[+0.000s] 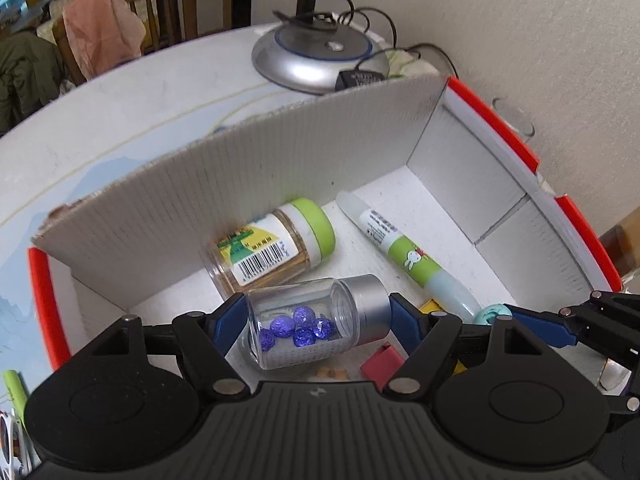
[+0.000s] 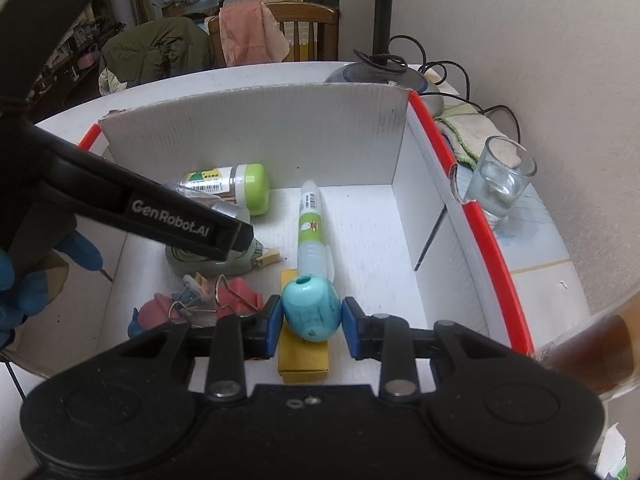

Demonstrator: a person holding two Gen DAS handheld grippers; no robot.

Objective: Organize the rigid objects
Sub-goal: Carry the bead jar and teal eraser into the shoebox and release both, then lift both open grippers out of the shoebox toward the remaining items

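Note:
My left gripper [image 1: 318, 318] is shut on a clear jar [image 1: 316, 322] with a silver lid and blue beads inside, held over the white box [image 1: 448, 168]. My right gripper [image 2: 308, 320] holds a turquoise bead-like ball [image 2: 312, 310] between its pads, low over a yellow block [image 2: 304, 354]. It also shows in the left wrist view [image 1: 494, 314]. A toothpick jar with a green lid [image 1: 272, 246] [image 2: 228, 186] and a green-labelled glue pen [image 1: 404, 252] [image 2: 312, 224] lie on the box floor.
The box has red rims [image 2: 488, 232]. A red block [image 1: 380, 364], pink and blue clips [image 2: 192, 304] and a grey item [image 2: 208, 262] lie inside. A glass of water [image 2: 500, 178], a lamp base [image 1: 316, 56] and cables stand on the table beyond.

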